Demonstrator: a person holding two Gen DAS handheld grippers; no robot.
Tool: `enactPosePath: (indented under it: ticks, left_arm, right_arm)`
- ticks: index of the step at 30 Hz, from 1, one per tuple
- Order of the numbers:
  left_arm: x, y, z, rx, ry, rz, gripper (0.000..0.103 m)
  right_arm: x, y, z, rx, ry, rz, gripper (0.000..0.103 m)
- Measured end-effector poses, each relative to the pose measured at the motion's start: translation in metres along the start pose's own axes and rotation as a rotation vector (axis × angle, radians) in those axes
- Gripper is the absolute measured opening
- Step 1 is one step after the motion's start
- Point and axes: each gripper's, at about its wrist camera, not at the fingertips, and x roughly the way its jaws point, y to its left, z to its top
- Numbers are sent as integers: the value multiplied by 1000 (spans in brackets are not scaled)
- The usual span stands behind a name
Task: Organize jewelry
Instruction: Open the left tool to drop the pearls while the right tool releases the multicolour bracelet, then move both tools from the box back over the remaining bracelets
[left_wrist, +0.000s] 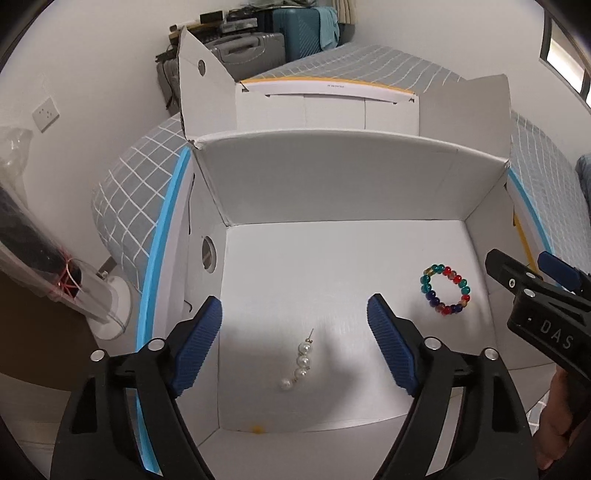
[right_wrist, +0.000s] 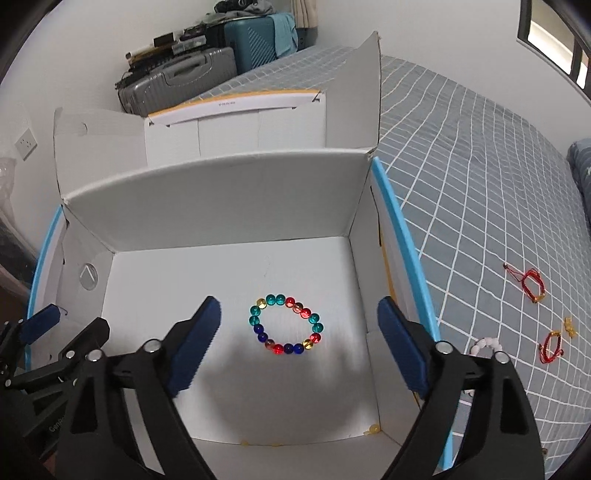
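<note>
A white cardboard box (left_wrist: 332, 177) stands open on the bed. On its floor lie a pearl earring (left_wrist: 300, 363) and a multicoloured bead bracelet (left_wrist: 445, 290). My left gripper (left_wrist: 295, 345) is open and empty, hovering over the earring. My right gripper (right_wrist: 299, 343) is open and empty above the bead bracelet (right_wrist: 286, 325); it also shows in the left wrist view (left_wrist: 524, 273) at the box's right side. On the bed to the right lie two red cord bracelets (right_wrist: 532, 286) (right_wrist: 550, 347), a small gold piece (right_wrist: 570, 326) and a white bead bracelet (right_wrist: 485, 345), partly hidden by my right finger.
The box (right_wrist: 221, 184) has raised flaps and a blue-edged lid at its sides. The grey checked bedcover (right_wrist: 480, 166) spreads to the right. Suitcases (right_wrist: 177, 81) stand against the far wall. A wrapped fan base (left_wrist: 107, 306) stands left of the bed.
</note>
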Motion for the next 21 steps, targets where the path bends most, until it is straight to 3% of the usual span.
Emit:
enactPosePath:
  ticks: [10, 21]
  left_arm:
    - [-23, 2, 4, -33, -90, -4, 97]
    - [-54, -32, 2, 26, -153, -48, 97]
  right_arm:
    - [-16, -1, -5, -9, -51, -6, 95]
    - [-55, -39, -21, 50, -125, -46, 95]
